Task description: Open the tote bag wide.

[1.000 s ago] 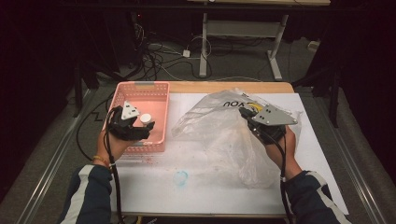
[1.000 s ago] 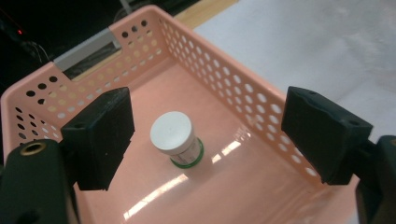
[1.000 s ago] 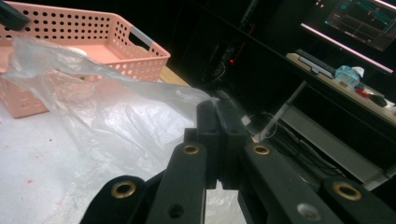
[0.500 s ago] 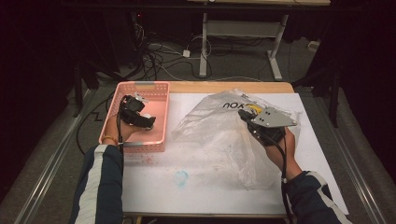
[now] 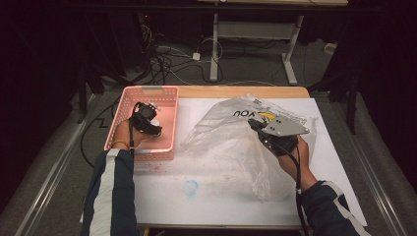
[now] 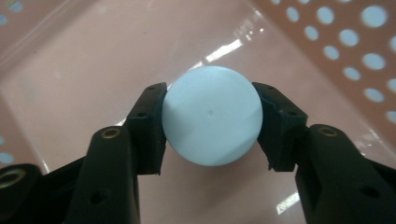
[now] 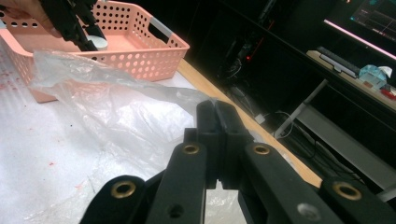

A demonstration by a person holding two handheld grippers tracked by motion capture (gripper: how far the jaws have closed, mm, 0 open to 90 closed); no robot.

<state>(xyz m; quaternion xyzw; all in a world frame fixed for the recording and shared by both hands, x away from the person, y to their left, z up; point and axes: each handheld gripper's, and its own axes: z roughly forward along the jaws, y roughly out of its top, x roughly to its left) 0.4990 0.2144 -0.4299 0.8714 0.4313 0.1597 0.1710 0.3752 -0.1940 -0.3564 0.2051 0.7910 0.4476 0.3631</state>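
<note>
Left gripper view shows the pale blue ball (image 6: 211, 115) clamped between the closing jaws of the left gripper (image 6: 211, 126), low inside the pink basket (image 6: 322, 51), while the right gripper (image 7: 218, 140) is pinched together on the plastic bag (image 7: 135, 116).

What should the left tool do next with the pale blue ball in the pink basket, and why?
Probably lift the pale blue ball straight up out of the pink basket. The left tool has just been closing, and its pads now sit against both sides of the ball. The right tool pinches the plastic bag, likely the ball's destination.
</note>
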